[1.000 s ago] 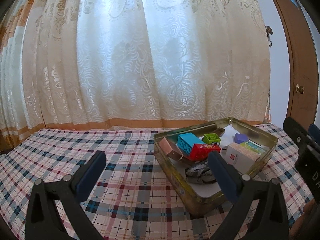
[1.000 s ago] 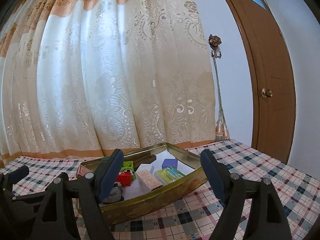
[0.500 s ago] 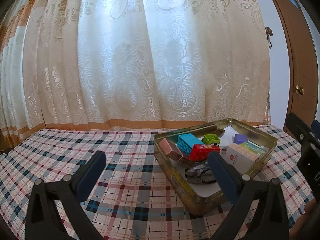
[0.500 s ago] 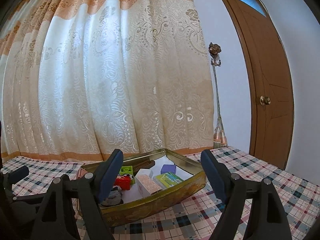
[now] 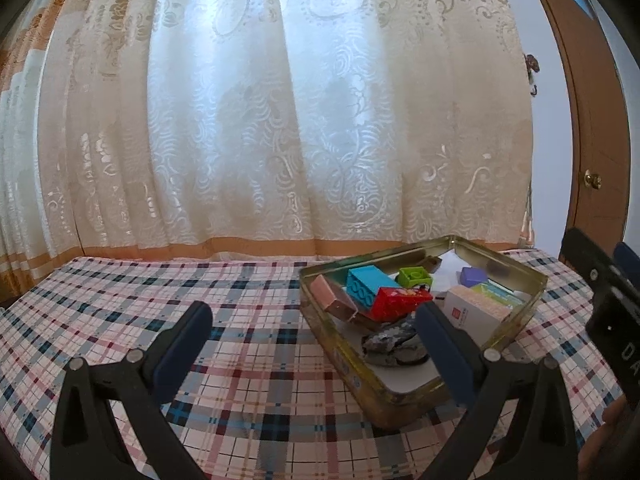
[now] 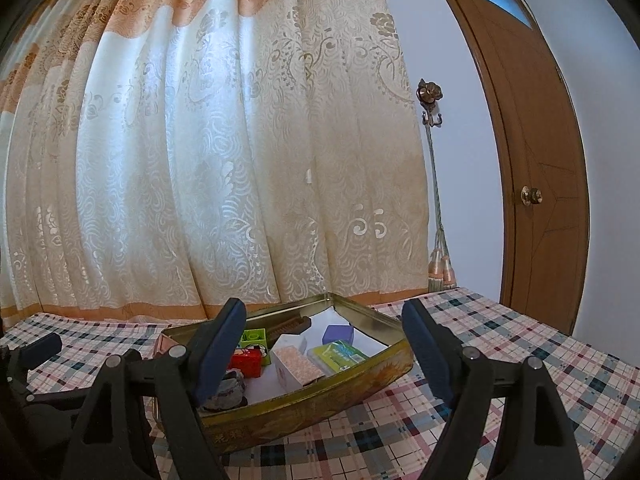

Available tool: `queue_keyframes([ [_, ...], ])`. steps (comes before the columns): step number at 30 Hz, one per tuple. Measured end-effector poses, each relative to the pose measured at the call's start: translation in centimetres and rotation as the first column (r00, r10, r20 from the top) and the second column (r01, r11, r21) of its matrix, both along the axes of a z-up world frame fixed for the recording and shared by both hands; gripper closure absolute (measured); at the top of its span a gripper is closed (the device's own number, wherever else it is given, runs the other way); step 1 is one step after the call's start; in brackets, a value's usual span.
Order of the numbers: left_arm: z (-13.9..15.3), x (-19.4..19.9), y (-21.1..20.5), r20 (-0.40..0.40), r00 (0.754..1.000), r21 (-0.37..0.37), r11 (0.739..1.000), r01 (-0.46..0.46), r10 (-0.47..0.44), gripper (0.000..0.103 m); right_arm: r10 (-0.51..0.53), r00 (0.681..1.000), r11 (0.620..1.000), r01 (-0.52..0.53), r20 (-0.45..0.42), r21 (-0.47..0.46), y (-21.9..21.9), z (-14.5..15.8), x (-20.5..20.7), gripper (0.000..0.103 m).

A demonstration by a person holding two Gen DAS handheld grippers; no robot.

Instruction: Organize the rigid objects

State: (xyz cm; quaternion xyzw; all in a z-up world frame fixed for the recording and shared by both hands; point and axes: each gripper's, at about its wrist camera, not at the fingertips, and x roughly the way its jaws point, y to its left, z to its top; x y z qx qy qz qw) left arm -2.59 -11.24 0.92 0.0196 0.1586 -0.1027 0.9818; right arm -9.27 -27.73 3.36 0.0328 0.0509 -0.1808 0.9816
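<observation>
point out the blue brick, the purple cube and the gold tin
blue brick (image 5: 367,282), left wrist view, on its studded top face
purple cube (image 6: 338,334), right wrist view, on its front face
gold tin (image 6: 320,404), right wrist view, on its near outer wall

Tin (image 5: 516,322) sat on tablecloth (image 5: 256,320) w/ blocks (image 5: 372,286), boxes (image 5: 472,310) & crumpled wrapper (image 5: 394,346) inside it; curtain (image 5: 280,120) hung behind tin, door (image 6: 536,152) to tin's right.

A pink, white and blue plaid cloth-covered surface (image 5: 248,364) is carrying a gold rectangular metal tin (image 5: 348,368). A cream lace-patterned curtain with orange bands (image 6: 208,160) is hanging behind, beside a brown wooden door (image 6: 536,160).
</observation>
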Motion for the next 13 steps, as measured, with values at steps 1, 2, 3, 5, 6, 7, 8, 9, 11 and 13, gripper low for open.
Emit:
queue_keyframes([
  [1, 0.01, -0.02, 0.02, 0.002, 1.000, 0.000, 1.000, -0.001, 0.001, 0.000, 0.002, 1.000, 1.000, -0.002, -0.002, 0.001, -0.02, -0.02, 0.07, 0.021],
  [2, 0.01, -0.05, -0.01, 0.002, 1.000, 0.001, 1.000, -0.002, 0.002, 0.000, 0.001, 1.000, 1.000, -0.001, -0.003, 0.002, -0.01, -0.04, 0.09, 0.021],
  [3, 0.01, -0.02, -0.03, 0.001, 1.000, 0.001, 1.000, -0.003, 0.003, 0.000, 0.000, 1.000, 1.000, 0.000, -0.005, 0.003, -0.01, -0.05, 0.11, 0.021],
  [5, 0.00, 0.07, -0.01, -0.004, 1.000, 0.001, 1.000, -0.009, 0.009, 0.000, 0.001, 1.000, 1.000, -0.001, -0.007, 0.006, -0.04, -0.11, 0.18, 0.021],
  [6, -0.02, 0.07, 0.00, -0.006, 1.000, 0.000, 1.000, -0.011, 0.011, 0.000, 0.000, 1.000, 1.000, 0.000, -0.008, 0.007, -0.05, -0.11, 0.20, 0.021],
  [7, -0.03, 0.09, 0.00, -0.007, 1.000, 0.000, 1.000, -0.013, 0.013, 0.000, 0.000, 1.000, 1.000, 0.001, -0.010, 0.008, -0.04, -0.12, 0.25, 0.021],
  [8, -0.04, 0.10, 0.02, -0.009, 1.000, -0.001, 1.000, -0.014, 0.014, 0.000, -0.002, 1.000, 1.000, 0.002, -0.011, 0.009, -0.04, -0.13, 0.25, 0.021],
  [9, -0.05, 0.11, 0.03, -0.009, 1.000, -0.001, 1.000, -0.016, 0.016, 0.000, -0.002, 1.000, 1.000, 0.002, -0.011, 0.010, -0.04, -0.13, 0.25, 0.021],
  [11, -0.05, 0.09, 0.05, -0.009, 1.000, 0.000, 1.000, -0.013, 0.013, 0.000, -0.002, 1.000, 1.000, 0.002, -0.014, 0.014, -0.06, -0.14, 0.33, 0.020],
  [13, -0.05, 0.06, 0.09, -0.007, 1.000, 0.001, 1.000, -0.013, 0.013, 0.000, -0.003, 1.000, 1.000, 0.003, -0.015, 0.016, -0.09, -0.18, 0.32, 0.020],
])
